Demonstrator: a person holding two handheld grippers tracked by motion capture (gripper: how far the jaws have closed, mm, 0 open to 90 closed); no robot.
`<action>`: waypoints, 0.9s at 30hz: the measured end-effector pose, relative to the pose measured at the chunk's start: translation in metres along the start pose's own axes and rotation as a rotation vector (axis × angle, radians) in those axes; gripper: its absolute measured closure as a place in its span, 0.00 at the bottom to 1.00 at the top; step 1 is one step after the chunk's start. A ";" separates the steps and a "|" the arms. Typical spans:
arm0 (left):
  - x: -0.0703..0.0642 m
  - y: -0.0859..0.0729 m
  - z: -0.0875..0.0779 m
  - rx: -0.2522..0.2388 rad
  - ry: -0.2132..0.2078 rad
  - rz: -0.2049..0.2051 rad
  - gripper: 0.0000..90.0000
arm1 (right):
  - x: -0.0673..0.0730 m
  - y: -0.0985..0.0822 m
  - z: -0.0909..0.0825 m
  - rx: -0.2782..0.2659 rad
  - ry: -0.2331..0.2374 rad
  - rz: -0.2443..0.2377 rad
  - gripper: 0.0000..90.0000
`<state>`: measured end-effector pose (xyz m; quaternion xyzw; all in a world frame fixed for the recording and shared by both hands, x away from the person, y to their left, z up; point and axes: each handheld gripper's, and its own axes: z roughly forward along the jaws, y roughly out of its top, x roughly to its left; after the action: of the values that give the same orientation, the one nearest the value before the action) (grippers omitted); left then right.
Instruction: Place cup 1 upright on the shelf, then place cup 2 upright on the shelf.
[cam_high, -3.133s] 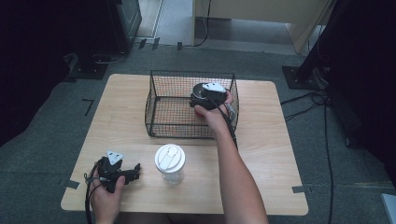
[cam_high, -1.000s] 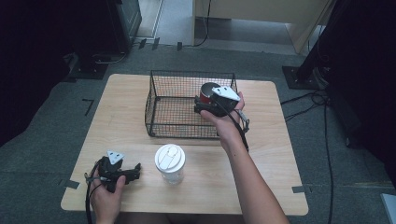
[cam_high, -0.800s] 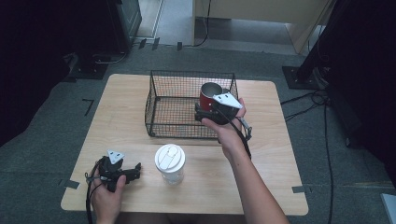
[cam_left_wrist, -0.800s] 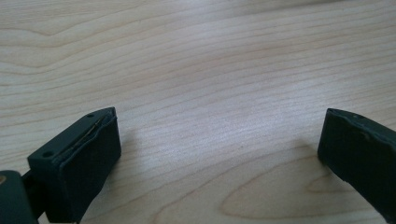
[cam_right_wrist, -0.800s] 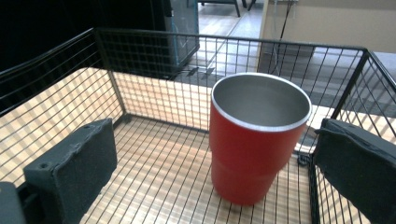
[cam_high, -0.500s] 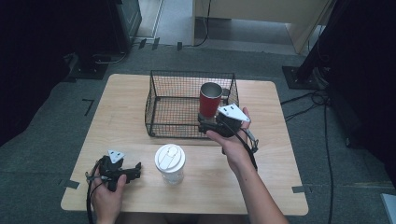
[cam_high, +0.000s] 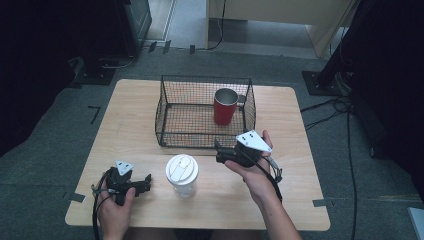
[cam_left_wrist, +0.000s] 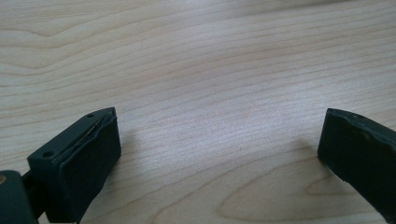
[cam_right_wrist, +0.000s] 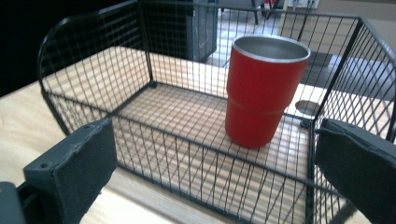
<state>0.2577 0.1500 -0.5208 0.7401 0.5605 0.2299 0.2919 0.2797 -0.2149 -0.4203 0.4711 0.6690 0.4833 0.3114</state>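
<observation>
Dim surroundings, evenly lit tabletop, soft shadows

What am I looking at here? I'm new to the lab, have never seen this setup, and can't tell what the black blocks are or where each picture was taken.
No robot here: a person holds a hand-operated two-jaw tool in each hand. The high view looks down on a light wooden table. The left gripper rests near the table's front edge; the right gripper hovers just in front of a black wire basket.

The other two pictures come from small cameras riding on the tools. The black blocks at the bottom are each tool's own jaws. The left gripper view faces bare wood. The right gripper view faces the basket, where a red metal tumbler with a silvery inside stands upright.

A clear cup with a white lid stands on the table between the hands. Both tools are open and hold nothing.
</observation>
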 end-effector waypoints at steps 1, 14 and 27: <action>0.000 0.000 0.000 0.000 0.000 -0.001 0.00 | 0.001 -0.003 -0.001 0.001 0.003 -0.008 0.00; 0.000 0.000 0.000 -0.003 -0.001 -0.004 0.00 | 0.017 -0.040 -0.015 0.026 0.080 -0.019 0.00; -0.001 -0.001 -0.001 -0.001 -0.006 0.004 0.00 | 0.027 -0.064 -0.022 0.039 0.152 -0.036 0.00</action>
<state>0.2564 0.1496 -0.5209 0.7418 0.5579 0.2285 0.2938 0.2297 -0.2028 -0.4719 0.4268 0.7083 0.4990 0.2591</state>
